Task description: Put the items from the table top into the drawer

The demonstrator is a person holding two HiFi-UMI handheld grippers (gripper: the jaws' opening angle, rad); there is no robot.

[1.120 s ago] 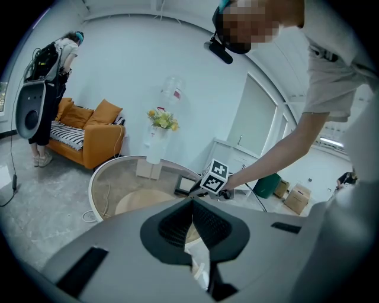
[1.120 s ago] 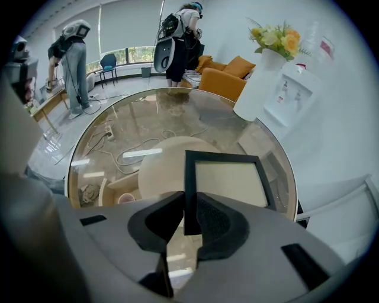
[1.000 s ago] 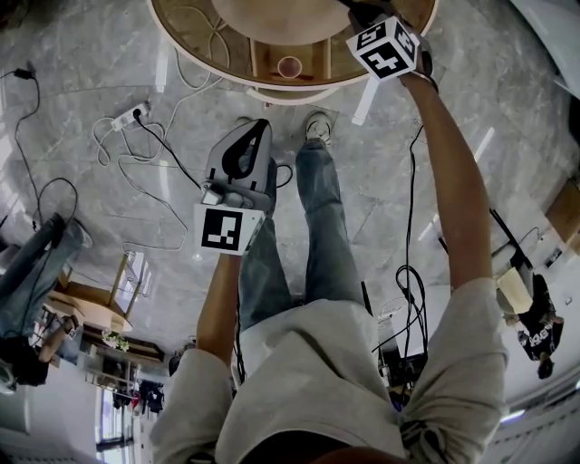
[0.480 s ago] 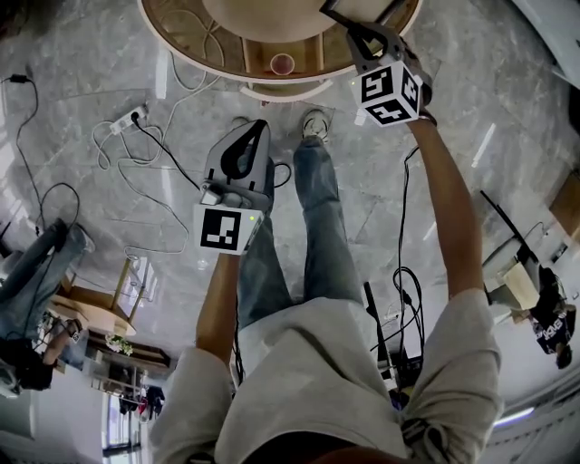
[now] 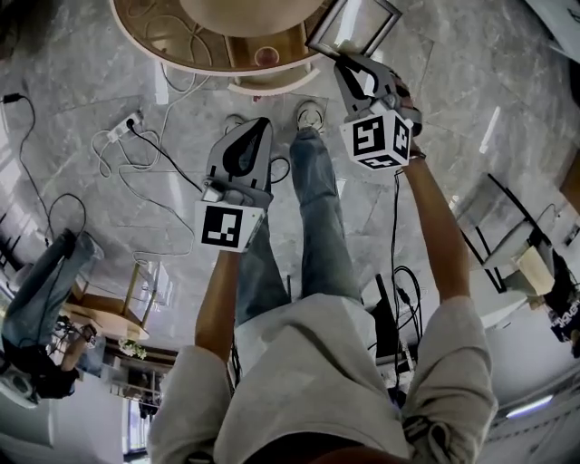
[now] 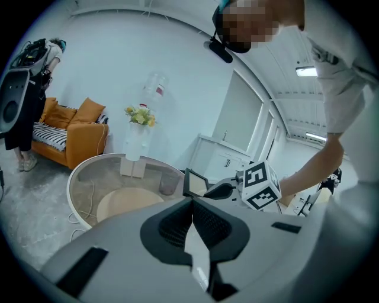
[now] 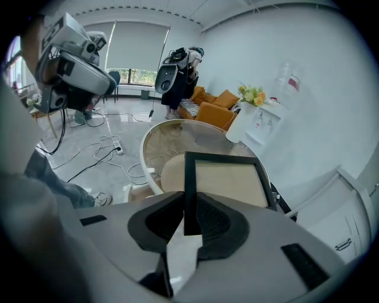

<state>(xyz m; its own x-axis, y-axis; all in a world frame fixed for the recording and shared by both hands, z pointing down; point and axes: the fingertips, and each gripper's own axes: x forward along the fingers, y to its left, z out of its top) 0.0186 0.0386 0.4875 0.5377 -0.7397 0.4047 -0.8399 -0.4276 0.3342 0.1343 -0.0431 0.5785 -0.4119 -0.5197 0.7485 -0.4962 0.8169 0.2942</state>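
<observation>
My right gripper (image 5: pixel 343 58) is shut on the edge of a black picture frame (image 5: pixel 354 24) and holds it in the air beside the round glass-topped table (image 5: pixel 154 36). In the right gripper view the frame (image 7: pixel 228 180) stands upright between the pads, above the table (image 7: pixel 172 139). An open drawer (image 5: pixel 243 53) under the table top holds a pink cup (image 5: pixel 265 56). My left gripper (image 5: pixel 261 127) hangs over the floor short of the table, shut with nothing in it. From the left gripper view (image 6: pixel 190 204) the frame (image 6: pixel 194 183) and the cup (image 6: pixel 167 183) show ahead.
A power strip (image 5: pixel 128 121) and loose cables lie on the marble floor left of the table. The person's shoes (image 5: pixel 311 113) stand by the drawer. An orange sofa (image 6: pixel 80 139), a vase of flowers (image 6: pixel 140 117) and another person (image 6: pixel 28 89) are beyond the table.
The right gripper has come back from over the table and risen, bringing the black frame into view. The left gripper has shifted slightly; the table has slid toward the upper left of the view.
</observation>
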